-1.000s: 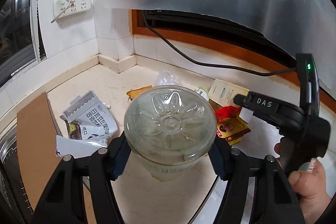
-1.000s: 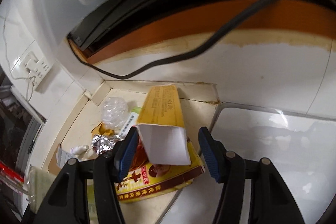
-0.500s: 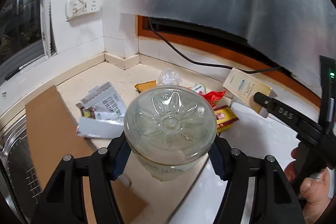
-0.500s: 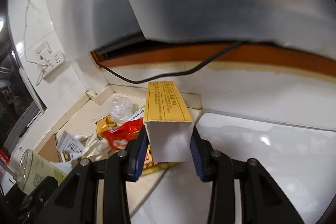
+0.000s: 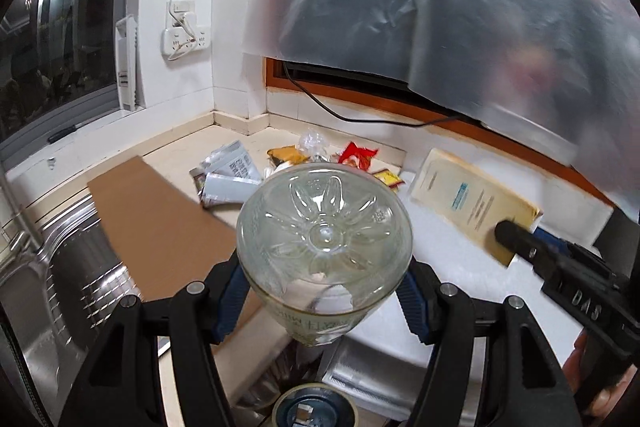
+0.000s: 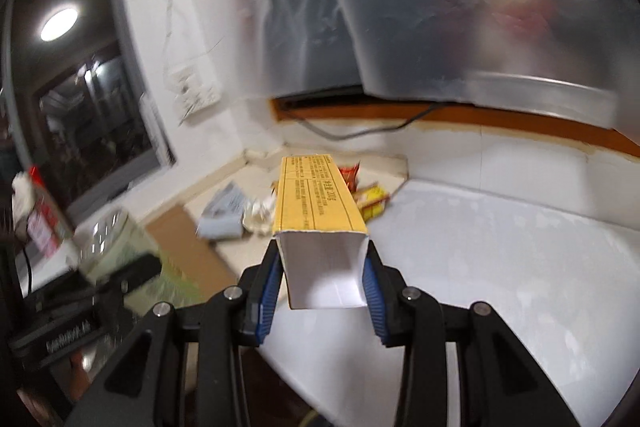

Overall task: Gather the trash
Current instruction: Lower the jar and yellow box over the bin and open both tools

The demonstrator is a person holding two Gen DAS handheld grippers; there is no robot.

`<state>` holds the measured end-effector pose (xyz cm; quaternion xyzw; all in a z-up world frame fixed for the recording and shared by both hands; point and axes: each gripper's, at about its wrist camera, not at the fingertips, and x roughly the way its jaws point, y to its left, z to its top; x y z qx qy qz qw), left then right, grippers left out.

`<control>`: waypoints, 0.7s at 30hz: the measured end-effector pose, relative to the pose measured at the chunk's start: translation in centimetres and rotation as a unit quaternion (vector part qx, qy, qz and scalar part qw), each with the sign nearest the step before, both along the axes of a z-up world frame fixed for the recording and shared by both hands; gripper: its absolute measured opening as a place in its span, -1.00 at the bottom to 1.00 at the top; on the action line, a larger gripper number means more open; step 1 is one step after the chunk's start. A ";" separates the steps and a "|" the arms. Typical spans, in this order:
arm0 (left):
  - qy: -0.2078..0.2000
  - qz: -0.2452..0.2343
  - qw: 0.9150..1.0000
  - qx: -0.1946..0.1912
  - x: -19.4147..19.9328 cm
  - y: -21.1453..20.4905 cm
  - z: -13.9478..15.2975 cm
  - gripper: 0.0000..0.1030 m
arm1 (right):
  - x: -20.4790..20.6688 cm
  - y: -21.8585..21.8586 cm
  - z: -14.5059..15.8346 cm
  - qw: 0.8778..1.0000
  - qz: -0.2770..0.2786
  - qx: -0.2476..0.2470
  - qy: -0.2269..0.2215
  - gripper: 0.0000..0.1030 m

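Table (image 5: 460, 251): pale stone top running into a tiled corner, plastic sheet (image 5: 440, 7) hanging over the window above it. Sink (image 5: 60, 267) at the left edge, steel, ribbed drainer. Cardboard sheet (image 5: 160, 219) lies flat between sink and corner. Trash pile (image 5: 304, 163) sits in the corner: silver pouch, crumpled clear plastic, red and yellow wrappers, touching or overlapping one another; exact count not readable. Two items are off the table, one in each gripper. Left gripper (image 5: 324, 291): jaws clamped on a clear bottle (image 5: 324, 239), base toward the camera, lower body pinched between the blue pads, held above the table edge. Right gripper (image 6: 324, 283): jaws clamped on the open near end of a long yellow box (image 6: 316, 195), which sticks straight forward, level, its far end pointing at the pile. In the left view the box (image 5: 472, 199) shows its pale face, held well clear of the table and beside the bottle, not touching it. Right view is blurred at the left side, so that gripper looks to be in motion. Step, by my reading: both pickups done, carry to disposal in hand. No bin or bag identifiable in either view; a round dark object at the bottom of the left view is too cropped to name. Next move calls for finding the receptacle, bringing each item over its mouth, releasing one at a time. Box is thin card, grip on its open end could crush it; bottle is slick and round, could rotate. Rest of the pile remains to collect.
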<state>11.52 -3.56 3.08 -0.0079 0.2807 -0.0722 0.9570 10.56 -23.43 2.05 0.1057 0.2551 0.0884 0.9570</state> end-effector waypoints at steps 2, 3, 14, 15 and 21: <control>0.000 -0.008 1.000 0.005 -2.3 0.1 -0.8 0.24 | -2.3 0.9 -0.8 1.000 0.010 -0.018 0.008 -0.25; 0.002 -0.012 1.000 0.010 -3.4 0.1 -1.3 0.24 | -2.9 1.3 -1.1 1.000 0.013 -0.023 0.010 -0.25; 0.039 -0.034 0.996 0.079 -9.1 0.1 -9.2 0.24 | -9.5 6.5 -5.6 0.990 0.079 -0.111 0.037 -0.25; 0.045 -0.035 0.995 0.080 -9.2 0.2 -10.0 0.24 | -9.6 6.9 -6.2 0.989 0.083 -0.117 0.043 -0.25; 0.102 -0.028 0.991 0.081 -8.6 1.2 -15.5 0.24 | -9.3 8.4 -10.9 0.978 0.099 -0.150 0.102 -0.25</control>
